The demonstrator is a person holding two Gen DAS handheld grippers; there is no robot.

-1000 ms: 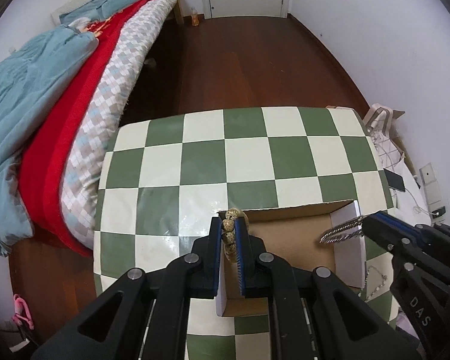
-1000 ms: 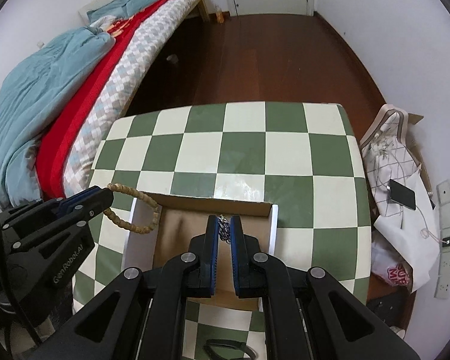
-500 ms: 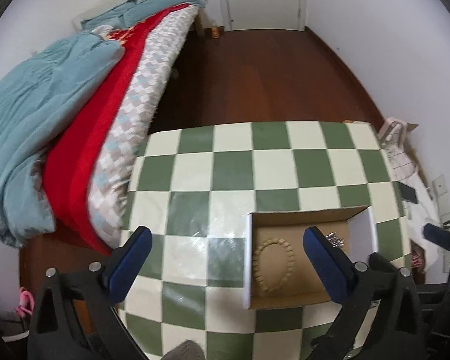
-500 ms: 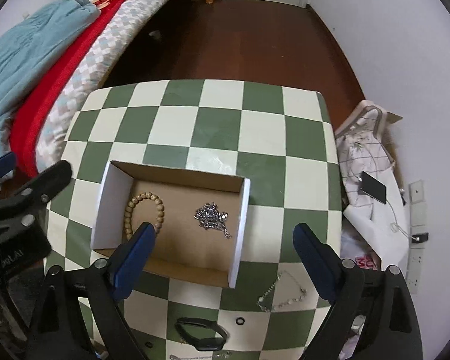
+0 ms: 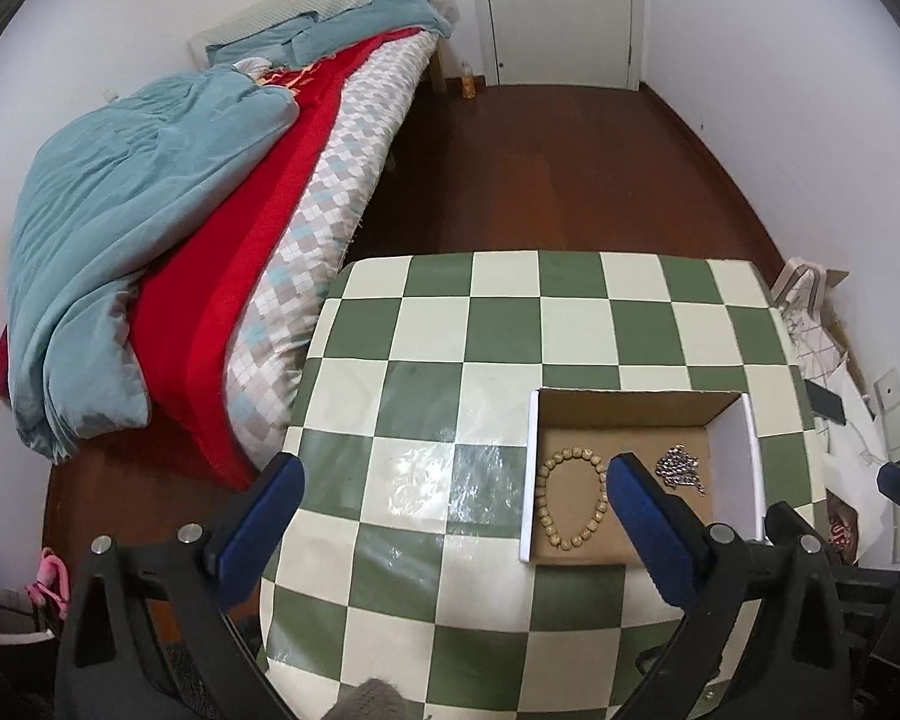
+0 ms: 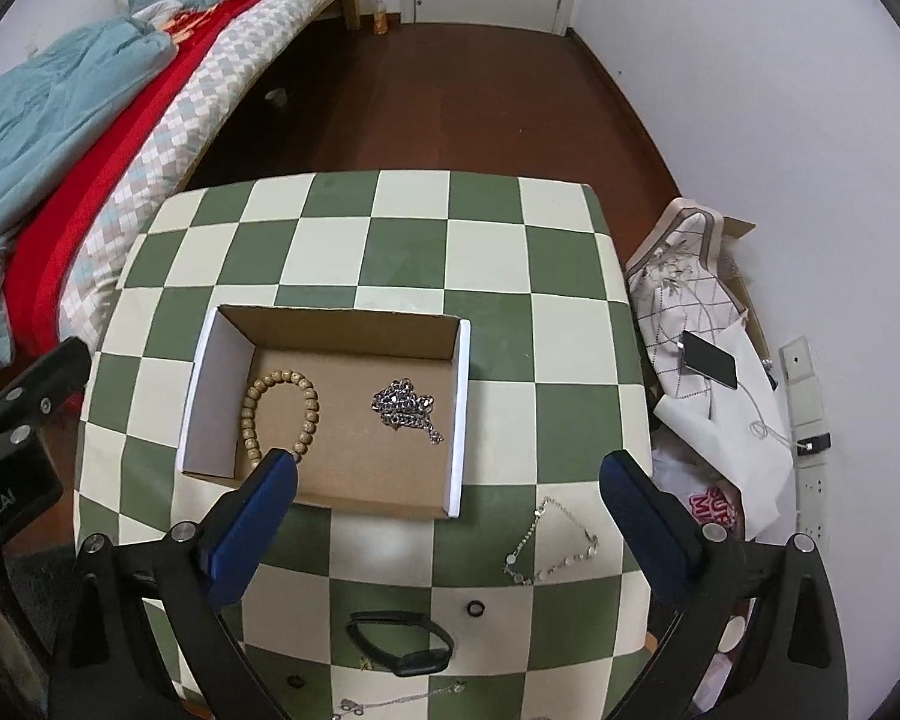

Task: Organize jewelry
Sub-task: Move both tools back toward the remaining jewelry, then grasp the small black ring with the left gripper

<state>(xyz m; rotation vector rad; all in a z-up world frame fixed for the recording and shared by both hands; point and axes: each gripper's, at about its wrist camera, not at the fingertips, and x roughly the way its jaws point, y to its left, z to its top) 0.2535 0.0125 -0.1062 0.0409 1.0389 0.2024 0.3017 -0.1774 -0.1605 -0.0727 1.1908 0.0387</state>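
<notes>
Left gripper (image 5: pixel 450 483): jaws wide, empty. Cardboard box (image 6: pixel 457 408) mid-table: bead bracelet (image 6: pixel 279 417) at left, silver chain (image 6: pixel 403 405) at right. Right gripper (image 6: pixel 447 480): jaws wide, empty. Link bracelet (image 6: pixel 551 543) near-right of box on checkered table (image 6: pixel 414 240): light, limp, likely slippery; pinch across links mid-strand. Black band (image 6: pixel 399 642) nearest.

Table (image 6: pixel 486 276): glossy checked covering, glare patches. Box (image 6: pixel 354 333): matt brown cardboard, white outer faces. Bracelet (image 6: pixel 306 402): matt wooden beads. Chain (image 6: pixel 403 403): shiny metal links. Band (image 6: pixel 399 648): black, smooth. Floor (image 6: pixel 498 102): polished dark wood.
</notes>
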